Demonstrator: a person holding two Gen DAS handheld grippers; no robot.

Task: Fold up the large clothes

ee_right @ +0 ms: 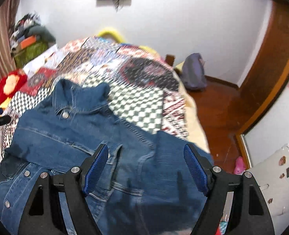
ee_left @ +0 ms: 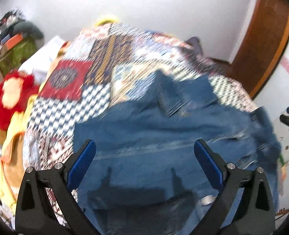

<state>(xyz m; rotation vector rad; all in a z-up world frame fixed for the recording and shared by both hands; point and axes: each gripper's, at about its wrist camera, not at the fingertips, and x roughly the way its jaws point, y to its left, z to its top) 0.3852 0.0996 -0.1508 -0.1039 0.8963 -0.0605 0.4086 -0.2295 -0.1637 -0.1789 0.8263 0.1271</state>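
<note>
The blue denim jacket (ee_right: 70,129) lies spread on the patchwork-quilted bed (ee_left: 97,72), directly below and ahead of both my grippers. Its collar points away from me, so its long axis runs forward. My left gripper (ee_left: 144,154) has its jaws wide, nothing between them; my right gripper (ee_right: 146,160) also stands apart and empty, over the jacket's right side. The fabric looks heavy, partly folded, snaps showing
</note>
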